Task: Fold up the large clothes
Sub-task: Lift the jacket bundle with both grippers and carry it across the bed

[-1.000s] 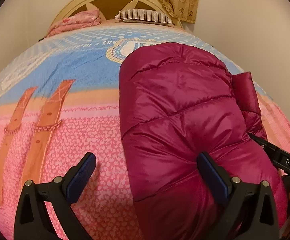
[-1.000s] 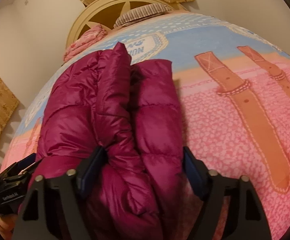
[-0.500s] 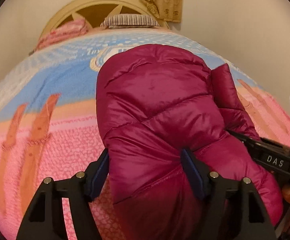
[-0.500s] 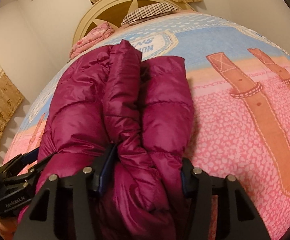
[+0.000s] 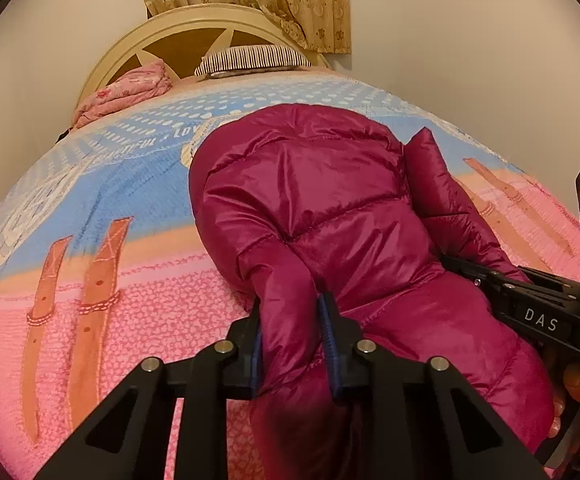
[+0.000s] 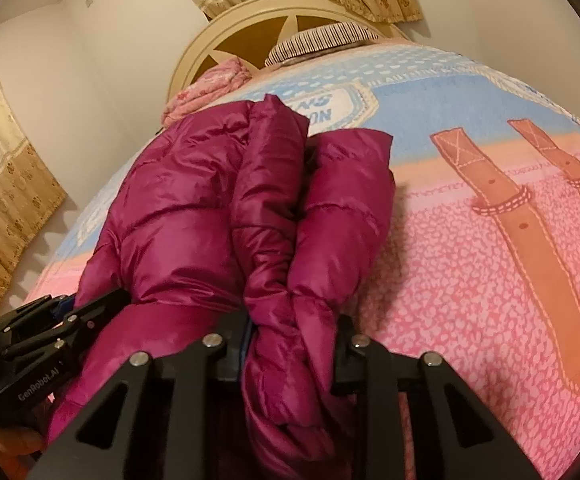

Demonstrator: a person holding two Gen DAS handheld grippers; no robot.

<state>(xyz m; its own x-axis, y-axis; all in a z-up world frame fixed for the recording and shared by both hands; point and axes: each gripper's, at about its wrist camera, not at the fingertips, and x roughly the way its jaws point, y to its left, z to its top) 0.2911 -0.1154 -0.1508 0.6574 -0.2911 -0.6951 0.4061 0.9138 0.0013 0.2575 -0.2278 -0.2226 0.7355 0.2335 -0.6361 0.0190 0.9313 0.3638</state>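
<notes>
Both my grippers, left gripper (image 5: pixel 291 330) and right gripper (image 6: pixel 291 346), had just closed, pinching the jacket's (image 5: pixel 329 208) near hem; its length ran away toward the headboard (image 5: pixel 194 36).

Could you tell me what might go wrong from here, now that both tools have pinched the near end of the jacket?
1. The jacket is slick and puffy; the left tool, whose jaws have just closed, pinches only a bunched ridge, which could slip out.
2. The right tool, also just closed, grips several layers; one may pull free, undoing the fold.
3. The far end rests on the bedspread and could drag.
</notes>
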